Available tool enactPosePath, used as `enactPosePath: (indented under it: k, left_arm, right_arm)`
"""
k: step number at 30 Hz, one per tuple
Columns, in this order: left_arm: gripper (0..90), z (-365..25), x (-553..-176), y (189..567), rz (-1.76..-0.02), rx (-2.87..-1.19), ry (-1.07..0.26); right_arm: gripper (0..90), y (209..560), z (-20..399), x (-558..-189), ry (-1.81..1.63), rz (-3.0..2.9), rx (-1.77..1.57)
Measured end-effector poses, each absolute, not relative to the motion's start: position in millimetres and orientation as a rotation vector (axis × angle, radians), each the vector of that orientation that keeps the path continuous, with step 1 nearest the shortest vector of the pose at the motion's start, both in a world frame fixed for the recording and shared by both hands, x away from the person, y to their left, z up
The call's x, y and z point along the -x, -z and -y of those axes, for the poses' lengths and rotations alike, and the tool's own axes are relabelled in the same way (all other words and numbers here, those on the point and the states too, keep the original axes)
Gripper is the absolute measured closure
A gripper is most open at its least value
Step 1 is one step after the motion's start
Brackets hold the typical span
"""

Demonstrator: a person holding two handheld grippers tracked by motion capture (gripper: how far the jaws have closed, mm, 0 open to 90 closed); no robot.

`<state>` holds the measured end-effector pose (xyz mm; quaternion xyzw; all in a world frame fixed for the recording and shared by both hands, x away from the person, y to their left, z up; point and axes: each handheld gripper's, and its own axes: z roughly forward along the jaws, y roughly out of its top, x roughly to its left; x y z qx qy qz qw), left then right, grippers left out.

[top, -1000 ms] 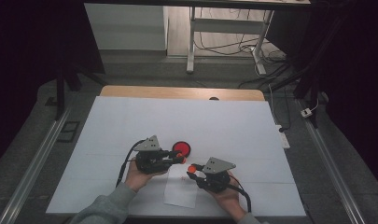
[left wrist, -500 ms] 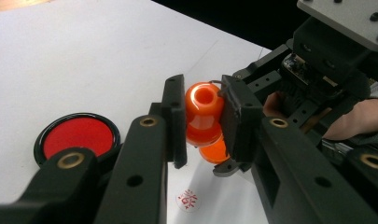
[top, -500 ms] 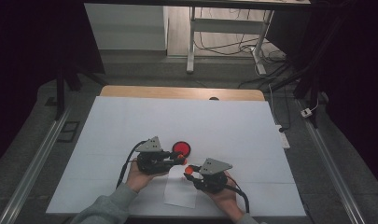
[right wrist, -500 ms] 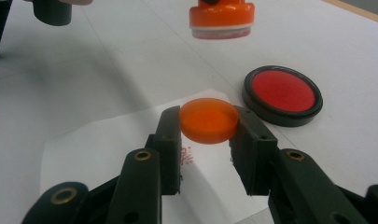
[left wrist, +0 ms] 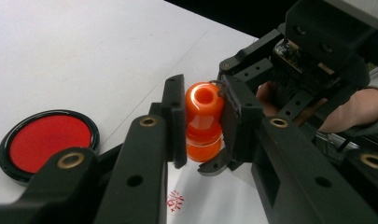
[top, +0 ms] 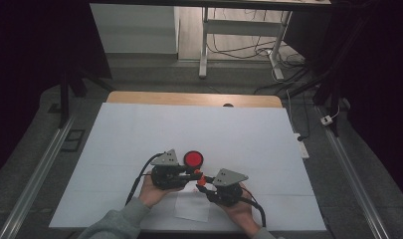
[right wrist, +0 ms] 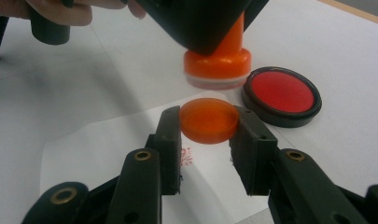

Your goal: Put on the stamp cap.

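My left gripper (left wrist: 203, 123) pinches the orange stamp (left wrist: 203, 119) upright at frame centre. My right gripper (right wrist: 207, 133) clamps its orange cap (right wrist: 208, 120) flat, directly below the stamp's base, above the paper (right wrist: 107, 149), with the red ink pad (right wrist: 282, 94) right.

1. We see a glossy orange stamp (left wrist: 203, 122) between the black jaws of the left gripper (left wrist: 201, 122); in the right gripper view its base has a pale whitish band at the bottom edge.
2. We see a flat translucent orange cap (right wrist: 208, 120) between the black jaws of the right gripper (right wrist: 208, 135).
3. The ink pad (right wrist: 282, 95) is bright red inside a black rim.
4. The sheet of paper (right wrist: 107, 154) is white and carries a small red stamped mark (right wrist: 186, 156).
5. The table cover (top: 199, 127) is white, with a light wood edge along its far side.
6. The sleeve (top: 114, 225) is grey.
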<state>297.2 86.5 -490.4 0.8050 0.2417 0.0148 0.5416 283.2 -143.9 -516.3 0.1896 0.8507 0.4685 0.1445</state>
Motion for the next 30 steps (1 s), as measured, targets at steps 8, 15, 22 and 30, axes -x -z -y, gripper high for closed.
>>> enactPosePath:
  k: [8, 15, 22, 30]
  left_arm:
    - [72.3, -82.6, -297.5, 493.2, -0.573, -1.925, -0.030]
    - [72.3, -80.5, -297.7, 495.2, -0.572, -1.933, -0.027]
    - [72.3, -78.9, -297.3, 496.8, -0.570, -1.938, -0.025]
    - [72.3, -78.2, -297.2, 497.5, -0.571, -1.937, -0.026]
  right_arm:
    - [63.8, 515.2, 144.9, -283.1, -1.347, -2.438, -0.553]
    - [63.8, 514.6, 146.4, -283.7, -1.362, -2.428, -0.560]
    - [63.8, 514.6, 146.5, -283.8, -1.372, -2.430, -0.558]
    - [63.8, 514.6, 146.5, -283.8, -1.372, -2.431, -0.556]
